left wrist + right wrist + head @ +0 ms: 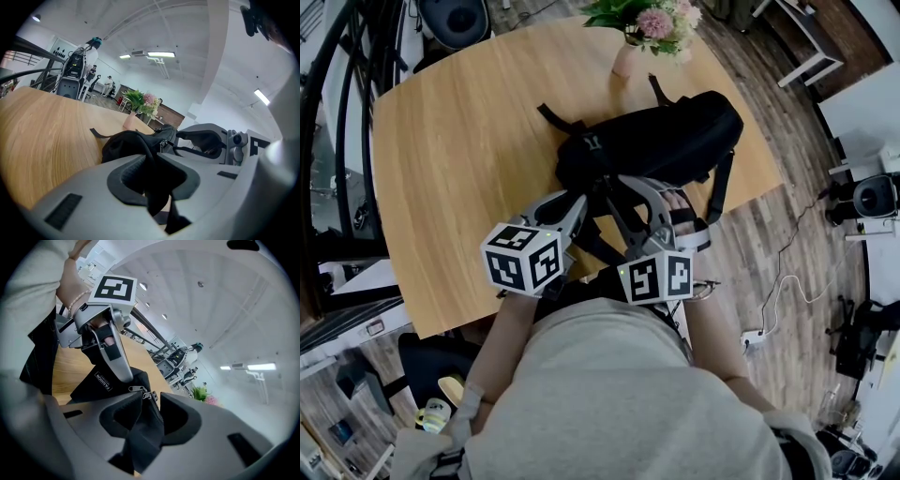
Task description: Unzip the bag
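Bag (pixel 661 141) black, lying on wooden surface (pixel 450 141), left gripper (pixel 151 161) nipped on its fabric, right gripper (pixel 151 404) pinching fabric just beside zip pulls (pixel 140 391), flowers (pixel 652 23) beyond.

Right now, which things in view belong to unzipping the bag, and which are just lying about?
Job in hand: black bag; zipper pull; left gripper and right gripper, both pinching bag fabric.
Just lying about: flower vase; wooden table, which only supports the bag.

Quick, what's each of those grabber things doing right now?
Left gripper: closed, pinching the black bag by its fabric.
Right gripper: closed on the bag's fabric beside the zipper pull.
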Demonstrator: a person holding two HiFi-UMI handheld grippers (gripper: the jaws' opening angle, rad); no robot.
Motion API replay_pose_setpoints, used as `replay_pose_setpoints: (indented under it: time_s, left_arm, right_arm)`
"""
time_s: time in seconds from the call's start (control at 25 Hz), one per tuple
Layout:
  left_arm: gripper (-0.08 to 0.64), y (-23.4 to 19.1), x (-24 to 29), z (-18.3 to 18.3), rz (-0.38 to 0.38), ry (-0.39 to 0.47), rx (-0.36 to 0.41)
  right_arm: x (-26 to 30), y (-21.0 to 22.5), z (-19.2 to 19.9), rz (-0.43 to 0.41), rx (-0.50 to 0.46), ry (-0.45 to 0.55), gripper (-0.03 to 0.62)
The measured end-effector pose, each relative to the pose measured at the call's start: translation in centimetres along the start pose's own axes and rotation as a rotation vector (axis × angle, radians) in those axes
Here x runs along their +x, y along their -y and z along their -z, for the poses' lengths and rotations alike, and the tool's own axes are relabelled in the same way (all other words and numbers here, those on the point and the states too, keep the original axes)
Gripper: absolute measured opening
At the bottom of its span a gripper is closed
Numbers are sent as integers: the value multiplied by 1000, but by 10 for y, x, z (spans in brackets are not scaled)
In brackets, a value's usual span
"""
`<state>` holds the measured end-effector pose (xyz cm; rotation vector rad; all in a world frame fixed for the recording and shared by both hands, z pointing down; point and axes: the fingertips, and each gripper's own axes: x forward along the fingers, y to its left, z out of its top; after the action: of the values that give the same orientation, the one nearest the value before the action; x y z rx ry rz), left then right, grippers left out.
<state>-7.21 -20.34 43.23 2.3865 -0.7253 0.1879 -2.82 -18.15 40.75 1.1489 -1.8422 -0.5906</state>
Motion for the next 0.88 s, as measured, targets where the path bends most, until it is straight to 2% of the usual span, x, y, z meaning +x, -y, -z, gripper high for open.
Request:
replay_pose_setpoints:
  time_s: [0.2,0.4,0.88]
  left_arm:
    - [74,0,0,0,-2,3,-3]
    - [74,0,1,1,-1,-1,0]
    - [74,-1,1,2,-8,12,-18]
  right_arm:
    - [0,4,-3,8,26,9,108]
    - [6,5,-2,3,168,5,56]
    - [13,0,-2,-96,456,40,11]
